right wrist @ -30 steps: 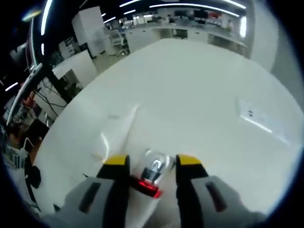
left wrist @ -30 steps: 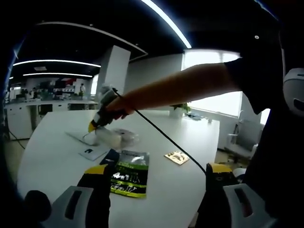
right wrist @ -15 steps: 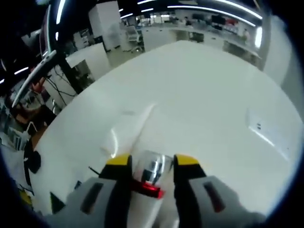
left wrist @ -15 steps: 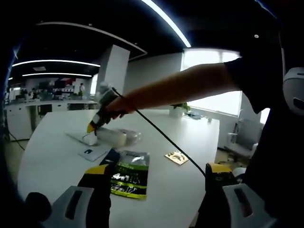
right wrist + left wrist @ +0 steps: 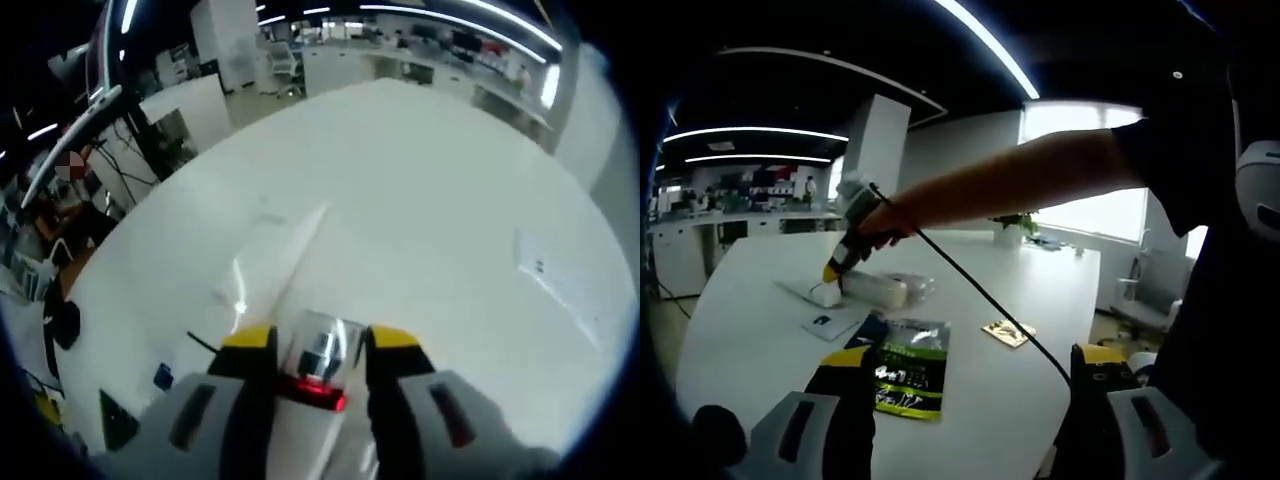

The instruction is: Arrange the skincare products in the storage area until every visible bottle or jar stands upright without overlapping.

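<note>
Bottle and right gripper [image 5: 312, 345] are the pair to watch: its yellow-tipped jaws are clenched on the white bottle [image 5: 305, 420] just below the clear cap [image 5: 320, 345], with the red band right between the tips. Compared with a second ago, the bottle looks fuller and steadier between the jaws in the right gripper view, and the white table [image 5: 440, 200] has slid about beneath it; most of that I put down to the hand swinging the camera, not to anything on the table moving. In the left gripper view the right gripper [image 5: 832, 270] sits at the far side of the table, tips down at the near end of the bottle [image 5: 872, 291], which lies on its side just beside a clear wrapper [image 5: 915, 285]. It has crept slightly leftward there since a second ago, though that view has barely shifted.

My reading is that the grip is settled and the bottle is about to be tipped upright, but it is not standing yet, so the job is far from done.

Left gripper [image 5: 970, 385] hangs low over the near edge, jaws spread wide and holding nothing. Between them lie a green sachet [image 5: 908, 366] and, well apart to the right, a small gold packet [image 5: 1007, 332]. A flat white card [image 5: 828, 322] rests near the bottle.
</note>
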